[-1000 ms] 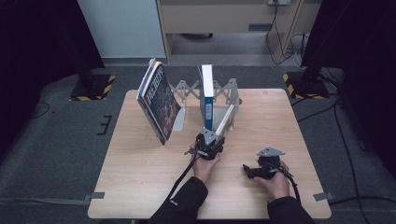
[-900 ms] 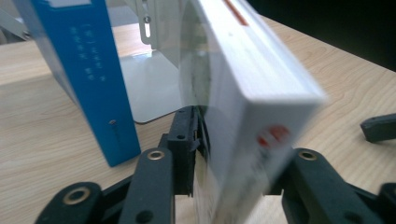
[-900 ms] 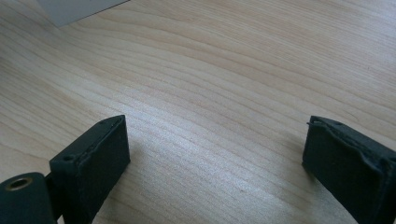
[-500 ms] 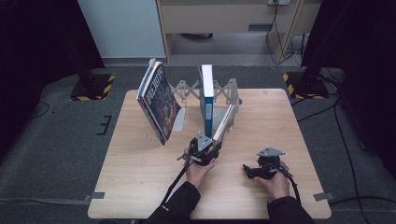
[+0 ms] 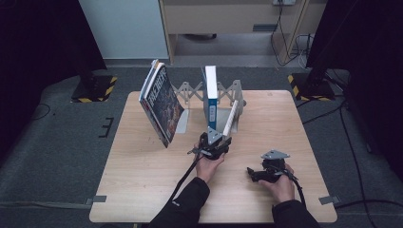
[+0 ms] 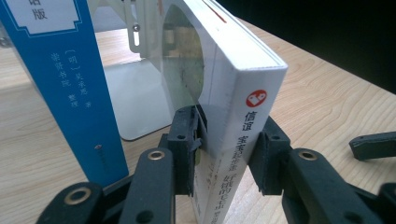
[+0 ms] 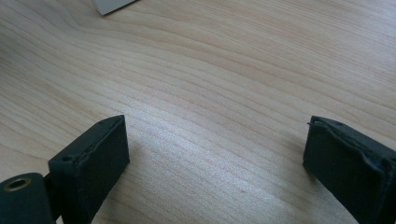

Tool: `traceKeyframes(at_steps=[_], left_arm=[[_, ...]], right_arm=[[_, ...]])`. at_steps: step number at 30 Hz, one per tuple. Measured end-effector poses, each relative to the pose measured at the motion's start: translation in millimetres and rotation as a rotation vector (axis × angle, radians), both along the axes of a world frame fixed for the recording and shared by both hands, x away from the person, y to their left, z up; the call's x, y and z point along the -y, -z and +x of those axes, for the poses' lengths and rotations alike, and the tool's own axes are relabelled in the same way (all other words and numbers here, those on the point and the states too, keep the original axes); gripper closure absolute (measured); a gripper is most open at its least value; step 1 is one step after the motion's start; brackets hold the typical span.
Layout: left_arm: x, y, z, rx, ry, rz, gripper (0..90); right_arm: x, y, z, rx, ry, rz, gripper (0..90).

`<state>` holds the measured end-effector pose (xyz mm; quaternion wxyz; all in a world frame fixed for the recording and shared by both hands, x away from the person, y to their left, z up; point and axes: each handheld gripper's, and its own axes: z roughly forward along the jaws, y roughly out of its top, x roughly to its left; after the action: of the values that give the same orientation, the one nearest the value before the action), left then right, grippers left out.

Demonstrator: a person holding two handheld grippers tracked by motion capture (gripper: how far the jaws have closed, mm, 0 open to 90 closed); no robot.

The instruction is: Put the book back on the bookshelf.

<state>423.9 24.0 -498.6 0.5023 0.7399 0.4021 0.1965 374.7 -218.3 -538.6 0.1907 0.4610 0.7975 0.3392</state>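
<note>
Leaning at the far left of the wooden table is a large illustrated book, its cover tilted back against the left plate of an expanding metal bookend rack. Next along, a blue-spined book stands upright in the rack, its spine facing the person. Just to its right a white paperback slants out of the rack, top edge toward the right-hand plate and lower end coming down and forward toward the person's side.

That lower end is where the left gripper has hold. In the left gripper view the two black pads press on either face of the white paperback, spine toward the camera, so the jaws are clamped across its thickness; they have just eased a little wider, yet the book is between them and both pads sit on it. The blue-spined book stands just beside it, apart by a narrow gap.

What the coming move turns on, as I judge it, is this slant: the paperback's long axis runs up and away from the fingers toward the rack, so tipping it upright beside the blue one means pushing the held end in under the top.

Farther right, the right gripper rests low near the table, well apart from the books, its jaws standing wide with bare wood between them. The left hand is plainly the nearer.
</note>
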Motion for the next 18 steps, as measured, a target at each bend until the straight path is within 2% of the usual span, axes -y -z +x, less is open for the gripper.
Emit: traceKeyframes(at_steps=[1, 2, 5, 8, 12, 18], left_arm=[[-0.4, 0.5, -1.0, 0.000, 0.008, 0.008, 63.4], [-2.6, 1.7, -5.2, 0.012, 0.032, -0.002, 62.5], [-5.1, 0.6, -10.6, 0.018, 0.056, -0.011, 63.2], [-6.8, -3.1, -16.0, 0.043, 0.070, 0.012, 63.2], [-9.4, -6.6, -14.5, 0.048, 0.079, 0.000, 65.0], [-4.0, -7.9, -9.4, 0.040, 0.094, 0.008, 65.4]], right_arm=[[0.0, 0.0, 0.0, 0.000, 0.000, 0.000, 6.9], [0.1, 0.1, 0.1, 0.002, -0.002, -0.001, 6.8], [0.0, 0.1, 0.1, 0.002, -0.002, -0.001, 6.8], [-0.2, 0.1, 0.0, 0.001, 0.000, 0.000, 6.7], [-0.2, 0.2, 0.0, 0.001, 0.001, -0.001, 6.7], [-0.3, 0.2, 0.1, 0.001, 0.001, -0.001, 6.6]])
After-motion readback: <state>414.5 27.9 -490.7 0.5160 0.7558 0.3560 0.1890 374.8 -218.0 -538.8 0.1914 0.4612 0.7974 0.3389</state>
